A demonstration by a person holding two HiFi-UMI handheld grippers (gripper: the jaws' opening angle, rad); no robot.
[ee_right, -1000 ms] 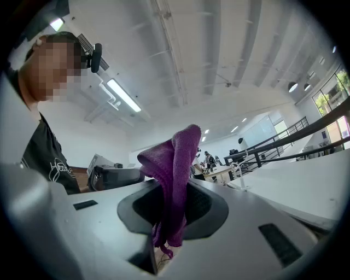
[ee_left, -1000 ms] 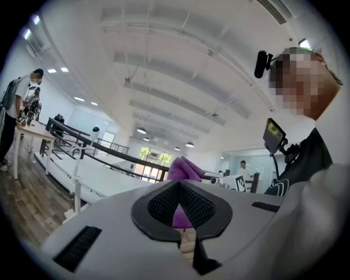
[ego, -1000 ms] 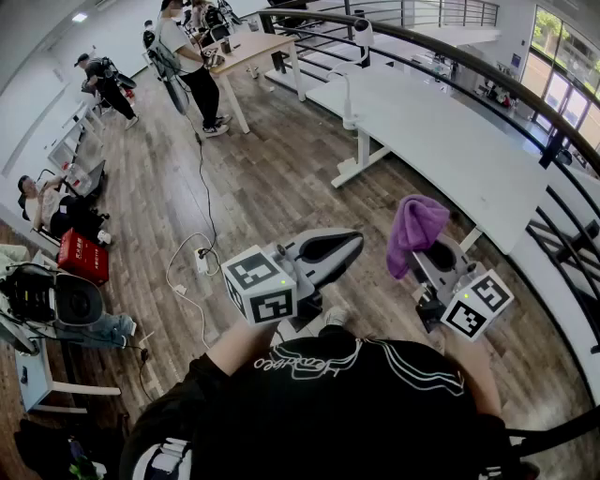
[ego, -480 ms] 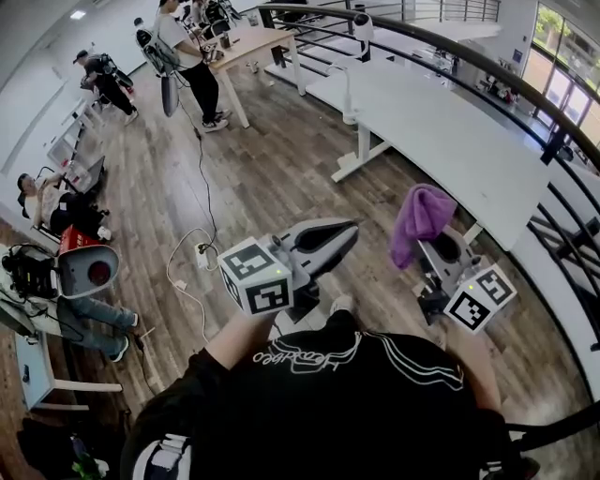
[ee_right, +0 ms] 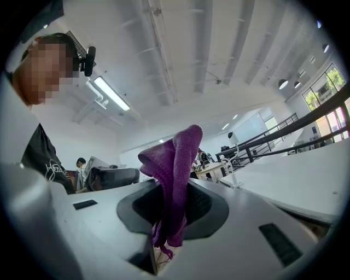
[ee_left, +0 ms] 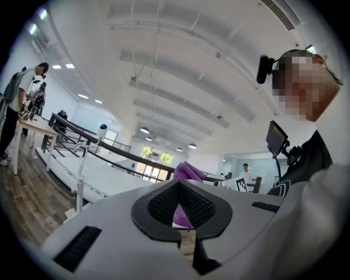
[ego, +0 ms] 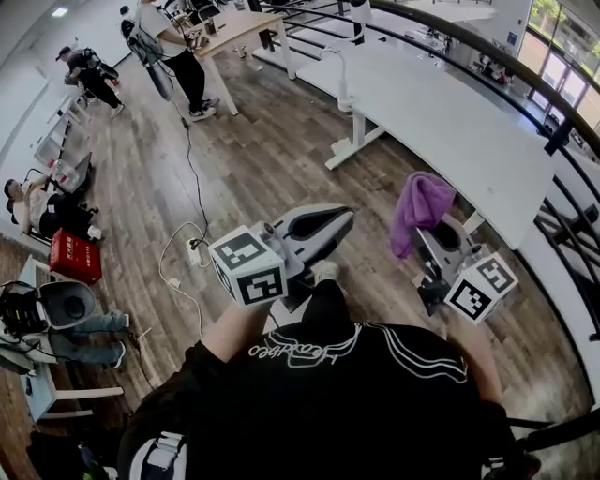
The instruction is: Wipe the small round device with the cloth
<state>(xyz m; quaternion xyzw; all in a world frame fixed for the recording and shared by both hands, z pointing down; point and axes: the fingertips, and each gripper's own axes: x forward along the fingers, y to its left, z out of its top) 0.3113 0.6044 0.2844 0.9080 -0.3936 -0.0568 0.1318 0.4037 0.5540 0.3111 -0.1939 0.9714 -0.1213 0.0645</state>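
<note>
Both grippers are up in front of the person, pointing level across the room. The left gripper point(ego: 339, 218) has its fingers point(ee_left: 112, 221) clenched tight with nothing between them (the purple seen through their gap is farther off, over by the other hand). The right gripper point(ego: 427, 236) has its fingers point(ee_right: 243, 229) clamped on the purple cloth point(ee_right: 174, 180). The cloth stands up out of the grip in a folded bunch, with a frayed end hanging below the pinch.

Ahead and to the right runs a long white table point(ego: 450, 131), and a black railing point(ego: 487, 66) curves along its far side. The small round device point(ego: 357, 9), white with a rounded head, is up at the table's far end, well apart from both grippers. Whether it stands on the table or just behind it, I can't tell. A white gooseneck arm point(ego: 342, 84) rises from the table's near edge, between the device and the cloth.

Below is a wooden plank floor point(ego: 272, 159), and a cable point(ego: 192, 225) trails across it to a power strip. Far off at upper left, a person point(ego: 164, 42) stands at a wooden table point(ego: 239, 28).
</note>
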